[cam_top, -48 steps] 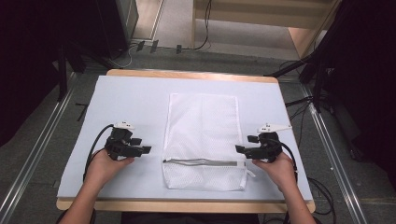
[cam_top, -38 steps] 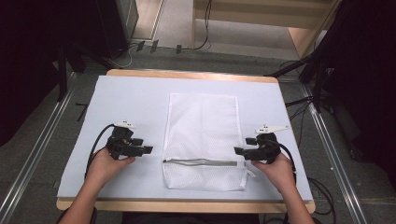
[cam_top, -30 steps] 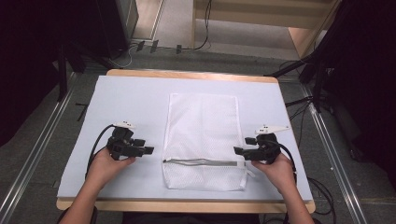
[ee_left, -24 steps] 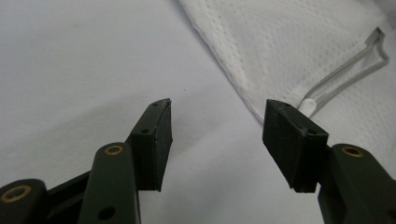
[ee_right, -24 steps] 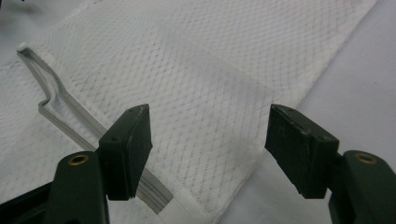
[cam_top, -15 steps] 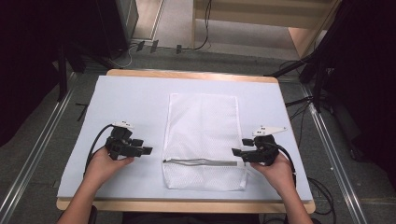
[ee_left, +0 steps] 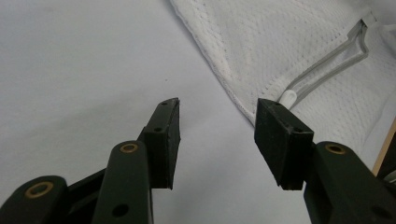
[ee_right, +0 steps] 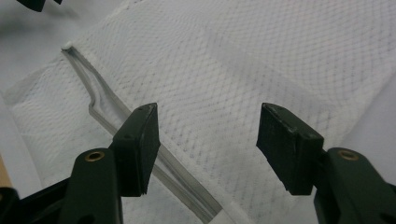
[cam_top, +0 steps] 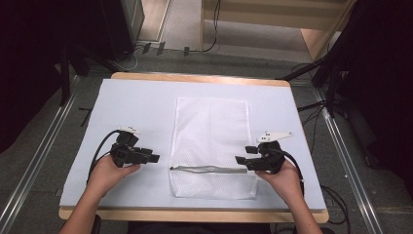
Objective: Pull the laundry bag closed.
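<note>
A white mesh laundry bag (cam_top: 211, 139) lies flat in the middle of the table, its grey zipper (cam_top: 209, 169) running across near the front end. My left gripper (cam_top: 154, 158) is open just left of the bag, its jaws pointing at the zipper's left end (ee_left: 288, 96). My right gripper (cam_top: 240, 160) is open at the bag's right edge, above the zipper's right end. In the right gripper view (ee_right: 208, 123) the mesh (ee_right: 261, 70) and zipper (ee_right: 116, 116) lie under the open jaws, nothing held.
A pale blue-white mat (cam_top: 131, 112) covers the wooden table (cam_top: 195, 214). Black cables trail from both grippers. Metal rails (cam_top: 346, 161) run along the floor on both sides, and a wooden shelf unit (cam_top: 316, 34) stands beyond the far edge.
My right gripper has crept leftward and slightly toward the front, onto the bag's right edge by the zipper. The left gripper has barely shifted.
</note>
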Demonstrator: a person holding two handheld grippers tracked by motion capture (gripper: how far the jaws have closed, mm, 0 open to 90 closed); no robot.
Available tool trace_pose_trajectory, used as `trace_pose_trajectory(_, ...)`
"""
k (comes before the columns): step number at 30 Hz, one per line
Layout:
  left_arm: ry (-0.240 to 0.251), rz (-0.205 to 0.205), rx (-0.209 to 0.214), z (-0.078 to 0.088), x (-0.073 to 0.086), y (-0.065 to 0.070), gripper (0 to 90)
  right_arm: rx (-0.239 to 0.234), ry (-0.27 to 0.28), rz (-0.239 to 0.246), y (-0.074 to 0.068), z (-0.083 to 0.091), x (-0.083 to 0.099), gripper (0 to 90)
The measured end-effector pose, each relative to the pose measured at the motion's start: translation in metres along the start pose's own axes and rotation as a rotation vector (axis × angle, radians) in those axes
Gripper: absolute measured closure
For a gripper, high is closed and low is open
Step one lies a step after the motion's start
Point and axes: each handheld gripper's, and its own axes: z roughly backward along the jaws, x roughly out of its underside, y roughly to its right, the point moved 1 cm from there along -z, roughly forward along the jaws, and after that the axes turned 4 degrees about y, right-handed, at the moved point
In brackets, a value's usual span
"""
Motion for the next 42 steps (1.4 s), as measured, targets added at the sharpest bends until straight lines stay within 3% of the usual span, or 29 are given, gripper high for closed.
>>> trace_pose_trajectory(4,0.041,0.000,-0.007,0.007,-0.003,0.002,55.7,0.000,-0.002,0.023,-0.004,-0.002,-0.002,39.2)
trace_pose_trajectory(7,0.045,0.008,-0.006,0.010,-0.003,0.001,58.9,-0.009,0.005,0.030,-0.007,-0.002,-0.003,39.9)
trace_pose_trajectory(9,0.050,0.019,0.014,0.012,-0.003,0.000,69.2,-0.045,-0.004,0.047,-0.014,-0.004,-0.006,43.9)
trace_pose_trajectory(11,0.064,0.027,0.016,0.014,-0.003,0.001,72.5,-0.052,-0.007,0.072,-0.018,-0.006,-0.008,46.3)
trace_pose_trajectory(15,0.041,0.041,0.018,0.012,0.001,-0.001,78.5,-0.047,0.003,0.096,-0.025,-0.009,-0.014,47.0)
trace_pose_trajectory(26,0.044,0.035,0.015,0.012,0.005,0.002,73.7,-0.120,-0.042,0.115,-0.039,-0.028,-0.024,54.9)
trace_pose_trajectory(33,0.040,0.024,0.019,0.011,0.006,0.006,72.0,-0.123,-0.053,0.142,-0.049,-0.039,-0.034,57.5)
trace_pose_trajectory(42,0.045,0.035,0.017,0.013,0.008,0.004,69.6,-0.170,-0.060,0.147,-0.058,-0.052,-0.040,60.4)
